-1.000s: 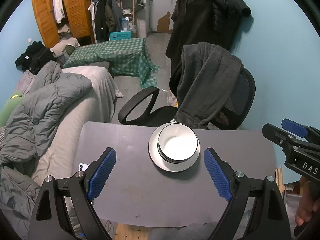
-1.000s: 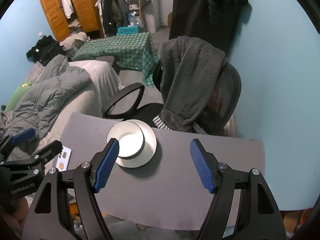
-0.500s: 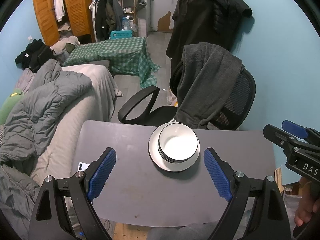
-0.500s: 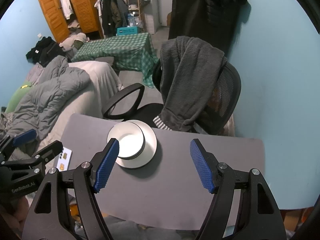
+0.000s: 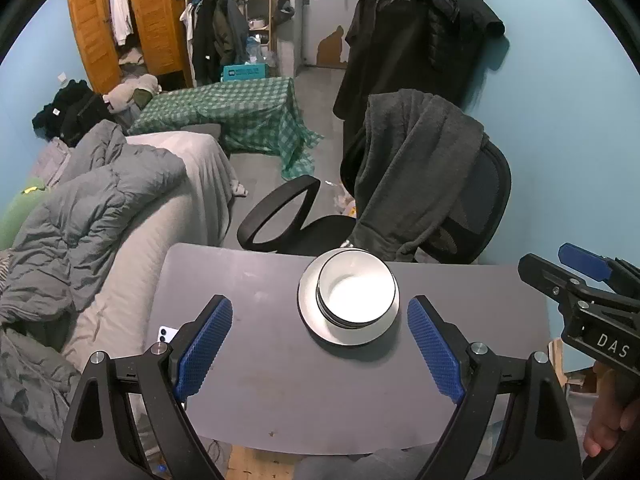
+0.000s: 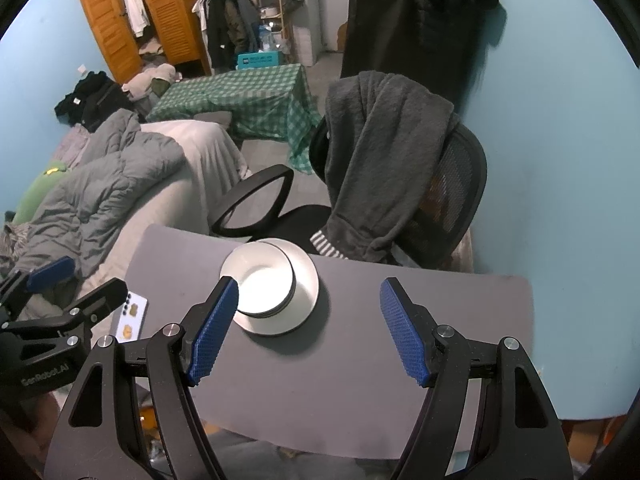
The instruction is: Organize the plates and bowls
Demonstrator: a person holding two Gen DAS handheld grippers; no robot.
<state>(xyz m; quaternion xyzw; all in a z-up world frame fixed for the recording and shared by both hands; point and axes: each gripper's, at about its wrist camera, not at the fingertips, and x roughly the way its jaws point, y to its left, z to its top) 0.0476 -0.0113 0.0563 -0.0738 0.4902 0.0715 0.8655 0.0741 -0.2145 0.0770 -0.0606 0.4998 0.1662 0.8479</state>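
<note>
A: Risk entry. The bowls [image 5: 357,295] are sitting nested on the plate [image 5: 320,322], near the table's [image 5: 248,380] far edge, just in front of the chair [image 5: 476,204]. A careless push is likely sending the stack toward that edge; a one-sided pinch on a rim is likely tipping the top bowl out of the nest.

B: Grippers?

A: The left gripper [image 5: 320,354] is hovering on the near side of the stack, jaws spread wide, gripping nothing. The right gripper [image 6: 308,330] is likewise gaping and empty, the stack lying by its left finger.

B: Item look?

A: White and glossy, probably slick. Dark rim lines are showing at least two bowls, sitting slightly off the plate's centre. A phone [image 6: 132,316] is lying left of the stack.
</note>
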